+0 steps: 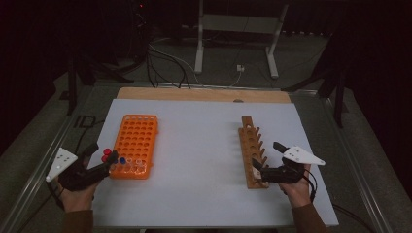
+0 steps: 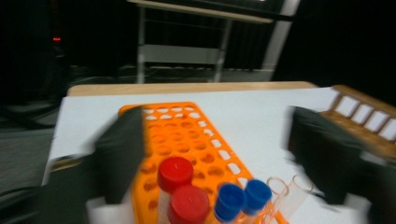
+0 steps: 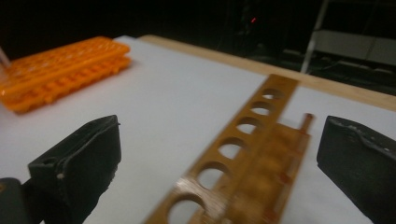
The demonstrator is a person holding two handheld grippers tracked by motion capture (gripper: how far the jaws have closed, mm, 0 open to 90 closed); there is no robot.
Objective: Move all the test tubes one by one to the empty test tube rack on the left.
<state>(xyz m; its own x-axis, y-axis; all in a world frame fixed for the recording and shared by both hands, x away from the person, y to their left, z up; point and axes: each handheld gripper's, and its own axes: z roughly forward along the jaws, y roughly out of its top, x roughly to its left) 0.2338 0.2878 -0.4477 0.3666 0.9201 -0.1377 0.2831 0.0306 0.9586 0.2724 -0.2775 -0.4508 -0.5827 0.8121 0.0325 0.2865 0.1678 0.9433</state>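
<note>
Left gripper (image 1: 111, 162) of mine sitting wide at the near end of the orange rack (image 1: 136, 139), jaws straddling its red-capped tubes (image 2: 181, 189), right gripper (image 1: 257, 172) gaping around the wooden rack (image 1: 252, 151), well right of the orange rack.

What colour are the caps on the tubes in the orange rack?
Two red caps and two blue caps; clearest in the left gripper view.

A dim room: grey floor (image 1: 228, 58), what may be a white table frame (image 1: 238, 29), dark surroundings.
</note>
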